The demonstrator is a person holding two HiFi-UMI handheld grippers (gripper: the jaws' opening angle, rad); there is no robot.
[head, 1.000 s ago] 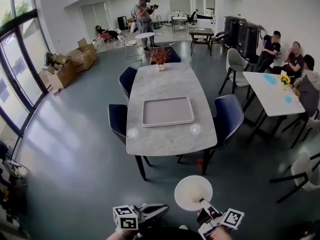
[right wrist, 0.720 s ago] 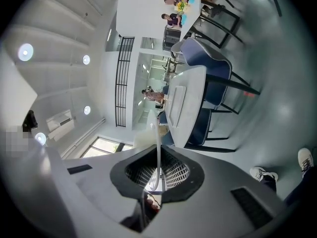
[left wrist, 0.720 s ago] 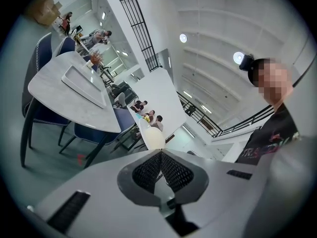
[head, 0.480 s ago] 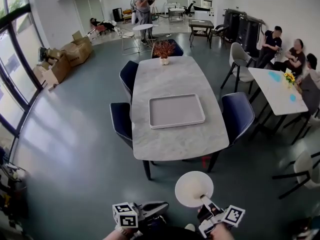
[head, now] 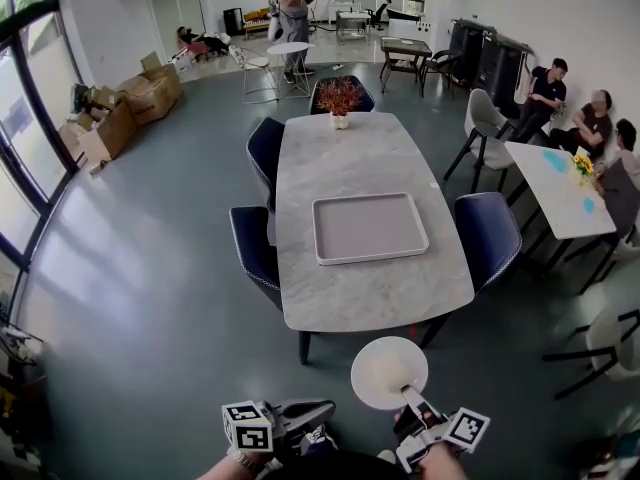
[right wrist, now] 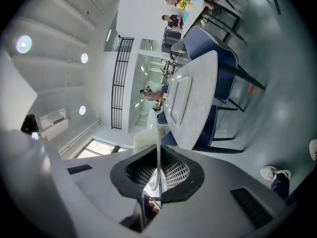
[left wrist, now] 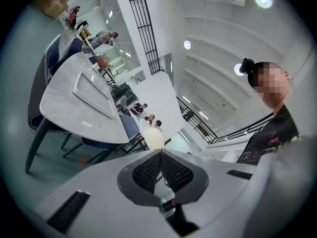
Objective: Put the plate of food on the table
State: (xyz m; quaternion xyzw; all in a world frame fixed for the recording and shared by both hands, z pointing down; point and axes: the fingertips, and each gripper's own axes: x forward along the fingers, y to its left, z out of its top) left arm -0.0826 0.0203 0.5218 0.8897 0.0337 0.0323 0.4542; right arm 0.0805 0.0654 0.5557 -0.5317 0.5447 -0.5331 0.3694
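The marble table (head: 372,290) runs lengthwise ahead; its near short edge has no chair against it, and open grey floor (head: 150,298) lies between that edge and both grippers. Blue chairs (head: 256,253) flank the table, two on its left side and one on its right; a potted plant (head: 340,98) stands at its far end. A rectangular tray (head: 370,228) lies near the table's middle, with bare marble between it and the near edge. Left of the table the floor is wide, reaching to cardboard boxes (head: 120,113); right of it the gap is narrower, with a second white table (head: 552,196) and seated people close by.

The white plate (head: 389,372) is in the air short of the table's near edge, well apart from it; the right gripper (head: 408,398) holds it by the rim. The right gripper view shows the clamp that the head view does not: both jaws are pressed on the plate, which runs edge-on between them as a thin white line. The left gripper (head: 322,410) hangs just left of the plate; its own view shows the jaws pressed together with nothing between them, and the plate as a pale oval beyond the tips.

From above the plate reads as a plain white disc; whether food lies on it cannot be made out. The person's hands are cut off at the bottom edge of the head view.
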